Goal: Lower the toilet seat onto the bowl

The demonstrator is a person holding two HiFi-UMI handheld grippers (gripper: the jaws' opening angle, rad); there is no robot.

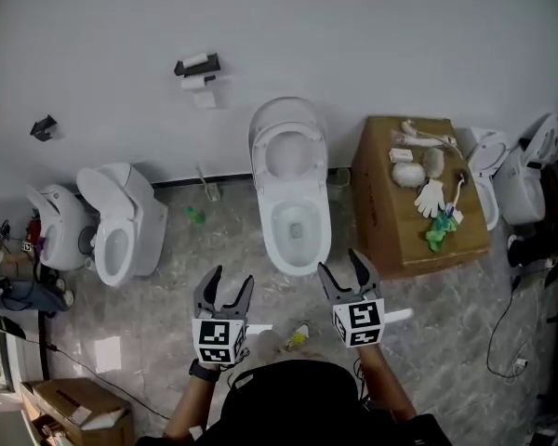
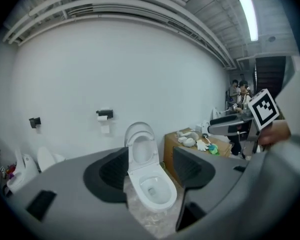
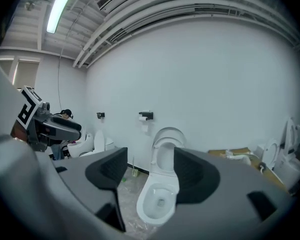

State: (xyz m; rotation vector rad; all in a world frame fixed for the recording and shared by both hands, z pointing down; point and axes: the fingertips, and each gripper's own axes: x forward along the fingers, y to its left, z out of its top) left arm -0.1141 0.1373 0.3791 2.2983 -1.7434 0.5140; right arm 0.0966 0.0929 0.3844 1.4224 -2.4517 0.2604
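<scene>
I find both tools empty: the left gripper [image 1: 231, 282] and the right gripper [image 1: 342, 266] have their jaws spread wide with nothing between the pads, and each gripper view looks through the gap to the toilet beyond. Both hang side by side in front of the bowl [image 1: 298, 264], near it but touching no part of it. The toilet seat [image 1: 268, 156] stands raised, leaning back against the lid [image 1: 288, 108] by the wall, so the lowering is not yet begun. In my judgement the main hazard is the seat and lid lying flush together: a jaw brought to the rim could catch both, or only the lid, and bring down the wrong part. A second hazard is the seat tipping past its balance point on a push alone and slamming onto the bowl; smooth plastic could also slip out of a shallow pinch. The cardboard box [image 1: 381, 212] just to the right of the bowl leaves the right gripper little room on that side. As to writing: I can read no brand or label on the toilet, the box or the roll holder [image 1: 197, 66]; the only print is the square markers on the gripper cubes.
</scene>
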